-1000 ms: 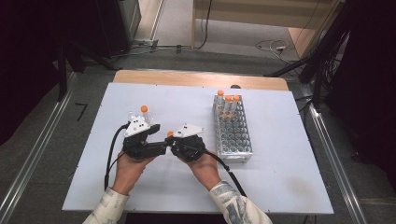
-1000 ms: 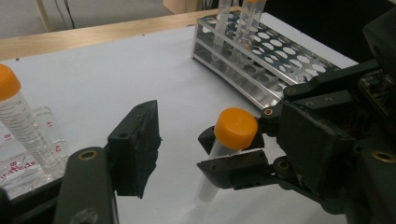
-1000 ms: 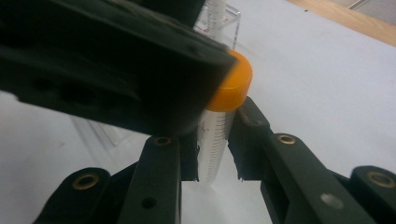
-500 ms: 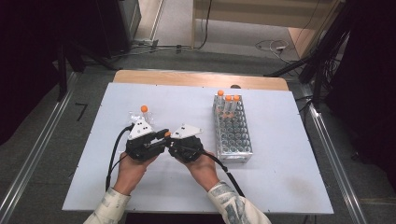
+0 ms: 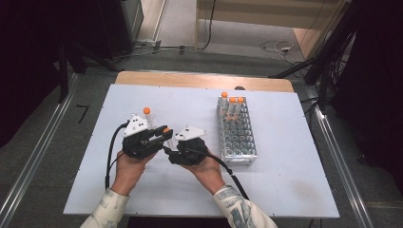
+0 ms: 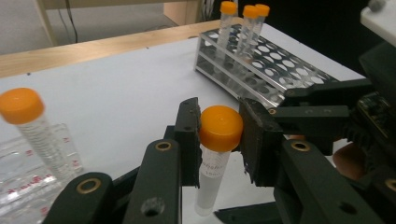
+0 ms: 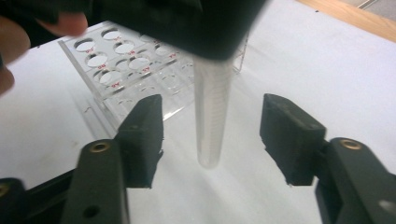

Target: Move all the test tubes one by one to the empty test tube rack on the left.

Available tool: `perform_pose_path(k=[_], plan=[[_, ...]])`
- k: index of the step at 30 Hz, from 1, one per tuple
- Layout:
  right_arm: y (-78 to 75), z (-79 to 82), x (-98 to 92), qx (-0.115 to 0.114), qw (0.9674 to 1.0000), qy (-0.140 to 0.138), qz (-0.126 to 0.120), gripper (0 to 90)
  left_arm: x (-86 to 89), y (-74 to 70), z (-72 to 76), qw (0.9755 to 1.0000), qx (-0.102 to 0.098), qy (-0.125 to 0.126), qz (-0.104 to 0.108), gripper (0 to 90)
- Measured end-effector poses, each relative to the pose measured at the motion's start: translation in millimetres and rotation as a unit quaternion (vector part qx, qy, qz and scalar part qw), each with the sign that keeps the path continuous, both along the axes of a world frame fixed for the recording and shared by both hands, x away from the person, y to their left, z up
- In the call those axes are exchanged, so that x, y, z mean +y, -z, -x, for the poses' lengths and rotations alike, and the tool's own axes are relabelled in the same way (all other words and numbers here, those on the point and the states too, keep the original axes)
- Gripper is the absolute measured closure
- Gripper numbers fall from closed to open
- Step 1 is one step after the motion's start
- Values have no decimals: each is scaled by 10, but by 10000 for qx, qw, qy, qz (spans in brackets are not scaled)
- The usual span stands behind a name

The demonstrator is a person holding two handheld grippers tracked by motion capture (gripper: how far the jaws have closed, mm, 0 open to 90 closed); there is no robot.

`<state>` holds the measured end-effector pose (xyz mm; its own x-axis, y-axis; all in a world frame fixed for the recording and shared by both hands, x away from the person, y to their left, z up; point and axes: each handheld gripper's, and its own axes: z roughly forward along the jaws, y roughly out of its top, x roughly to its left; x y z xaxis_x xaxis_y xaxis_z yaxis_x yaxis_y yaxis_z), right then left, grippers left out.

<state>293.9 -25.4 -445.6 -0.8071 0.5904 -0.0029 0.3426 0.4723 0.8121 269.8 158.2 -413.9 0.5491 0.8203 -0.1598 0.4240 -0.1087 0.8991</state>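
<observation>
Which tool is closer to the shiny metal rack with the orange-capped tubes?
The right tool. It sits just beside the metal rack, while the left tool is farther over, shut on a tube.

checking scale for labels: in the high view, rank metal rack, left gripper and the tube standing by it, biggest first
1. metal rack
2. left gripper, which looks about a match for the right gripper
3. tube with the orange cap, smallest by far

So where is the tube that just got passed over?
The tube hangs upright in the left gripper, clamped just under its orange cap, left of the metal rack.
</observation>
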Motion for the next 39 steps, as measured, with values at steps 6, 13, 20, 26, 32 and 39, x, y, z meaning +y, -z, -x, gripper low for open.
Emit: perform_pose_path(k=[6,13,20,26,32,39], plan=[[-15,-20,-34,21,10000,45,-17,340,140,-80,-53,9998,72,-116,132,704],[-11,-21,-37,-9,10000,46,-31,339,245,-190,-137,9994,47,-262,206,705],[-5,-30,-47,10,10000,77,-48,340,315,-271,-231,9988,23,-476,145,705],[10,-28,-50,32,10000,72,-29,341,391,-279,-278,9978,45,-640,153,705],[13,-33,-48,48,9999,77,-57,339,431,-323,-293,9974,4,-693,195,705],[19,-55,-57,124,9998,175,-55,280,468,-376,-300,9968,-43,-770,228,705]])
